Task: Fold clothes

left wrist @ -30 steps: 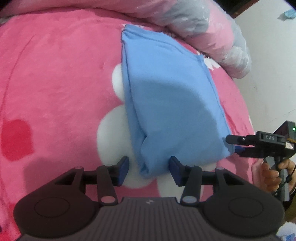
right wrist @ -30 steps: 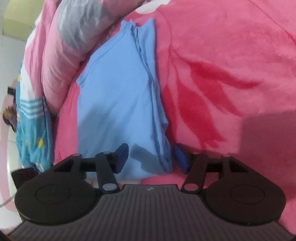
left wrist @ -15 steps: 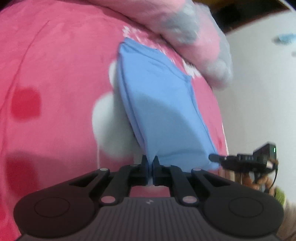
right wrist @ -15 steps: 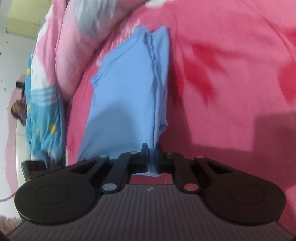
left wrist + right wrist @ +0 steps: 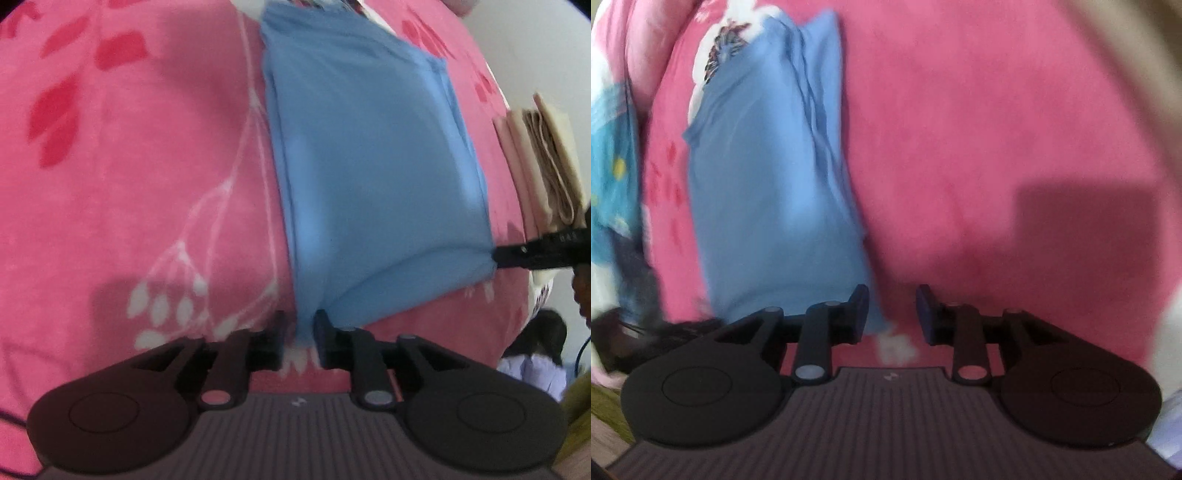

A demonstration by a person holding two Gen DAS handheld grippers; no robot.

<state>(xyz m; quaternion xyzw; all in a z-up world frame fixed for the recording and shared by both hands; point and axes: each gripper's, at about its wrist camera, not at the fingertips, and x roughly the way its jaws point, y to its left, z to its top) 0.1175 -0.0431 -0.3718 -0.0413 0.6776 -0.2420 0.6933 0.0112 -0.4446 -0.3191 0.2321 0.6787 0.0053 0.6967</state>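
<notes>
A folded light-blue garment (image 5: 369,166) lies lengthwise on the pink blanket (image 5: 129,166). My left gripper (image 5: 299,332) is shut on its near left corner, and the cloth bunches into a narrow gather between the pads. At the near right corner is my right gripper (image 5: 496,254), its tip touching the cloth edge. In the right wrist view my right gripper (image 5: 892,314) stands open. The garment (image 5: 768,184) ends against the left finger (image 5: 858,310), and only blanket (image 5: 997,129) shows in the gap.
A stack of folded beige clothes (image 5: 543,155) sits at the blanket's right edge, close to the garment. A blue patterned fabric (image 5: 609,166) lies along the left side in the right wrist view. Open pink blanket spreads to the left of the garment.
Both grippers shut on the garment's near corners and carried it to another part of the blanket, beside the beige stack. The right jaws have since opened, and the left jaws have widened slightly.
</notes>
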